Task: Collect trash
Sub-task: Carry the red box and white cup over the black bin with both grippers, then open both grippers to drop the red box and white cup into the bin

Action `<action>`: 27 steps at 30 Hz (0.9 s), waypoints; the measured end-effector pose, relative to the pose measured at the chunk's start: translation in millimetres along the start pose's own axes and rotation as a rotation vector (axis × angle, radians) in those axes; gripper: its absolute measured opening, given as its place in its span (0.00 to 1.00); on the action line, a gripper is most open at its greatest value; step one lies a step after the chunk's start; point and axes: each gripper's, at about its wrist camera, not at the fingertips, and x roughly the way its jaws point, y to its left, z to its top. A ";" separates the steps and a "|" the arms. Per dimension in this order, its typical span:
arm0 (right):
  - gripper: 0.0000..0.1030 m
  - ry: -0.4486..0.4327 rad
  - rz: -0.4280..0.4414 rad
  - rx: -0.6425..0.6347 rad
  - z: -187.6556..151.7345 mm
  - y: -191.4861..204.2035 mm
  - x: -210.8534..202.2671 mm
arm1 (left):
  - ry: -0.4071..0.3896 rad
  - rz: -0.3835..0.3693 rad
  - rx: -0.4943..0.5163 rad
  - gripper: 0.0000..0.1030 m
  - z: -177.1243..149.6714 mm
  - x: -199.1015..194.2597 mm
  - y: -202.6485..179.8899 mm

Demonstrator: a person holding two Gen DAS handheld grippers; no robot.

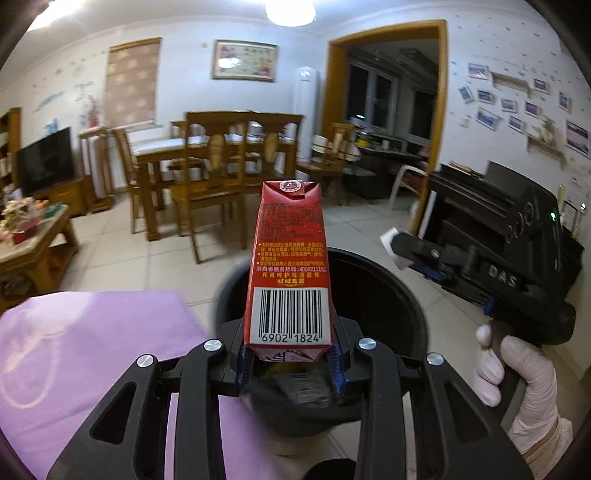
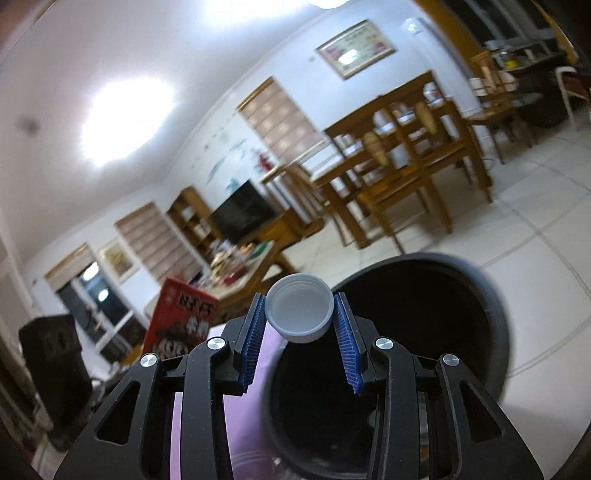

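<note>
Above the black bin, left jaws grip a red carton (upright); right jaws pinch a white cap.

White walls close a living room floored in pale tiles. A wooden dining table stands in the middle with wooden chairs drawn up around it. A framed picture hangs beside a window with a drawn blind. On the left a dark television sits on a low cabinet (a cluttered coffee table stands nearer). A yellow-framed doorway opens onto dark windows. Small photos dot the right wall. A round ceiling lamp glows brightly overhead.
</note>
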 end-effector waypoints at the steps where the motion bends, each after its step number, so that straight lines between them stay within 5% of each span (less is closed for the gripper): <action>1: 0.37 -0.009 -0.011 0.012 2.7 -12.7 -5.6 | 0.011 -0.016 0.007 0.32 -0.5 9.8 -7.0; 10: 0.37 -0.006 -0.049 0.085 5.9 -68.7 17.0 | 0.095 -0.067 0.035 0.32 -15.0 53.9 -36.7; 27: 0.37 0.029 -0.050 0.121 -4.4 -58.4 55.3 | 0.175 -0.060 0.033 0.32 -28.7 75.1 -46.5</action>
